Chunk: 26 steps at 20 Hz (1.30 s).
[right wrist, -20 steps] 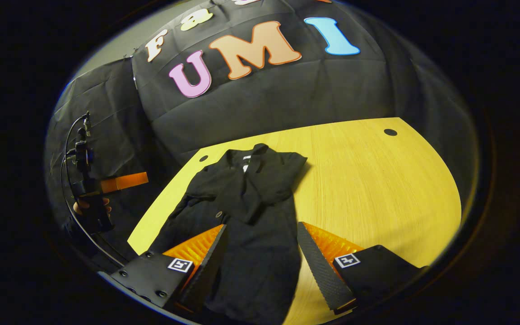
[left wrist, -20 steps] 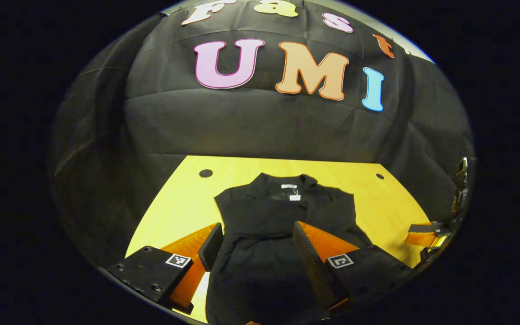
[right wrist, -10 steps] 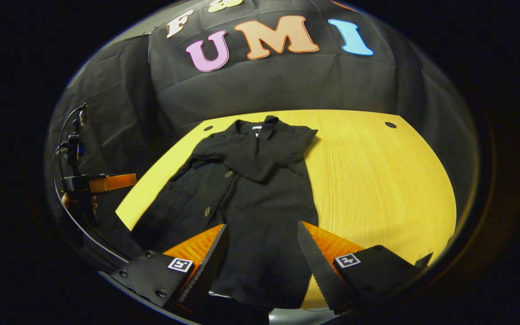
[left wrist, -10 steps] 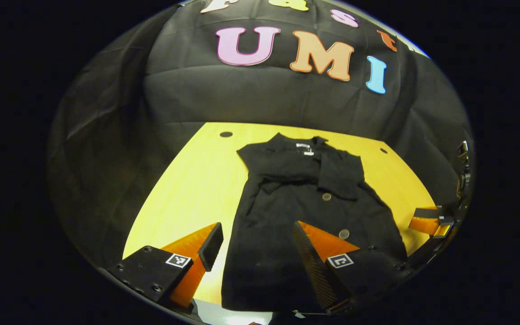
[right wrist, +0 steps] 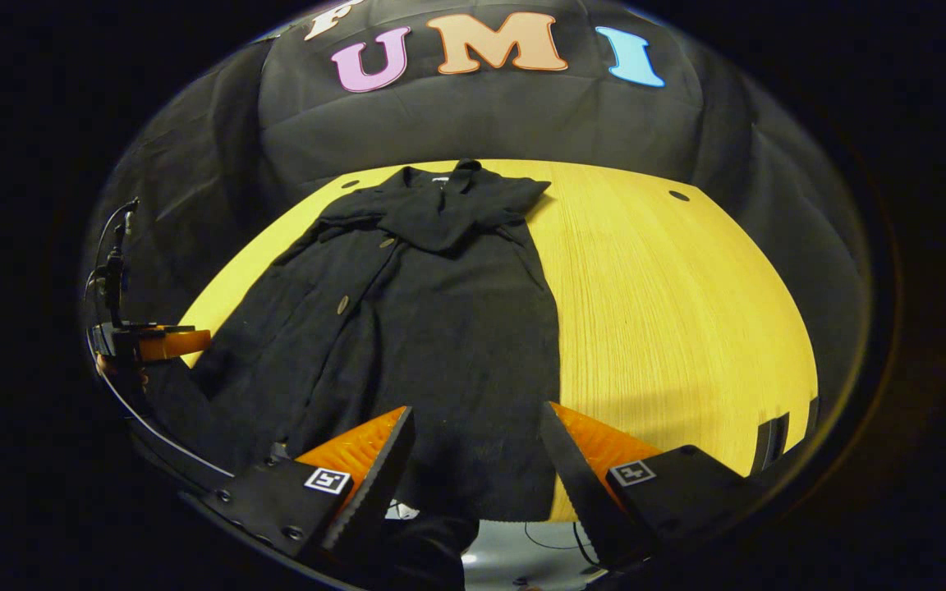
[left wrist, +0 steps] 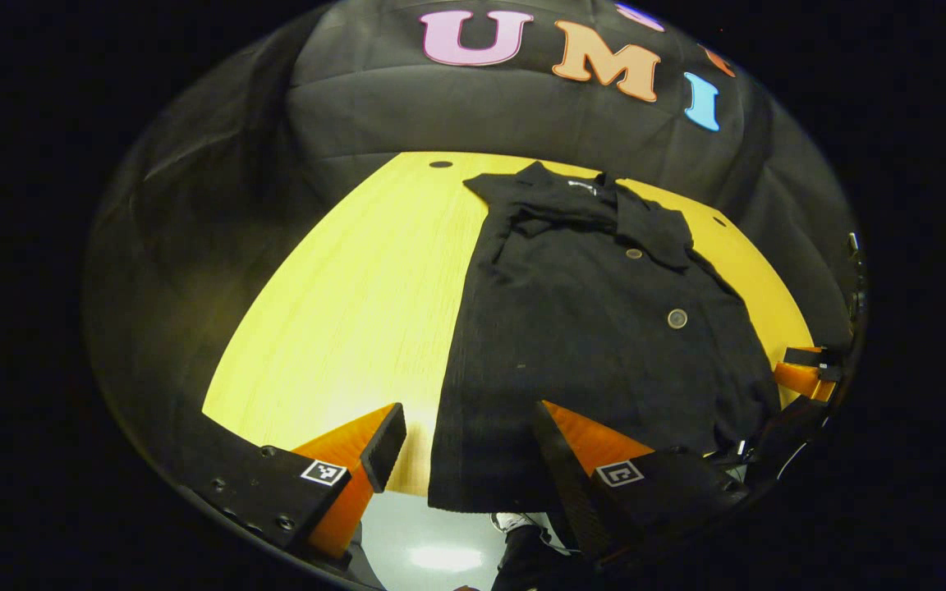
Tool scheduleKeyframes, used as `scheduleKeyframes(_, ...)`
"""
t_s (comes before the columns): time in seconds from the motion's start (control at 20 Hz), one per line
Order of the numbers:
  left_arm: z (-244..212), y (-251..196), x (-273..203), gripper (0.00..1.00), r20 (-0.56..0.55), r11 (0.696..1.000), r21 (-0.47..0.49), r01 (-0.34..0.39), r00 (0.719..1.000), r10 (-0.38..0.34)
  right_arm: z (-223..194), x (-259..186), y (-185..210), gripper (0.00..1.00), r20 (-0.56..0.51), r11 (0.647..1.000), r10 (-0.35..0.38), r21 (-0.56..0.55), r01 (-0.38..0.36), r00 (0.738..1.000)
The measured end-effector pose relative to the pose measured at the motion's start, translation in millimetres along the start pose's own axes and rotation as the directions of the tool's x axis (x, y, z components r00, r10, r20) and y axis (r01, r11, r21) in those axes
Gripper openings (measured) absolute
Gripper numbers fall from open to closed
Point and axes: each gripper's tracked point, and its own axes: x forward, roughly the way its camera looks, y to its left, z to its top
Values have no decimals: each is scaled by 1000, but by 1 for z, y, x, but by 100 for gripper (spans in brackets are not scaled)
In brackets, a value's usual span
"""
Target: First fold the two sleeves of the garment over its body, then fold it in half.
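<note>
- A black buttoned coat [left wrist: 596, 328] is laid flat on the yellow wooden table [left wrist: 342, 312], collar toward the booth wall and hem at the near edge.
- Both sleeves [right wrist: 432, 217] are seen folded across the chest below the collar.
- The left gripper [left wrist: 465, 447] is held above the hem with its fingers spread apart, nothing between them.
- The right gripper [right wrist: 477, 460] is likewise held open over the hem, clamped on nothing.
- In the right gripper view, the left gripper is seen at the far left edge, beside the coat.
</note>
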Motion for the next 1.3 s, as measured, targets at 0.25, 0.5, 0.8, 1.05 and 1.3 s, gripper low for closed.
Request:
scheduleKeyframes(0.25,-13,5,9,93,1,997,81,-11,1000,11,-17,10,-4,99,-36,997,-75,-9,74,997)
scheduleKeyframes(0.5,-15,3,11,93,25,995,102,6,1000,-8,-28,15,-5,97,-88,996,-84,12,85,993)
scheduleKeyframes(0.8,-15,0,14,88,-9,991,132,32,999,-31,-29,13,-7,99,-122,997,-69,22,72,990)
scheduleKeyframes(1.05,-14,1,16,85,-25,991,134,29,999,-25,-30,13,-8,99,-139,997,-71,32,76,988)
scheduleKeyframes(1.3,-15,-2,16,85,-34,991,131,31,999,-27,-27,13,-8,100,-144,997,-61,38,67,988)
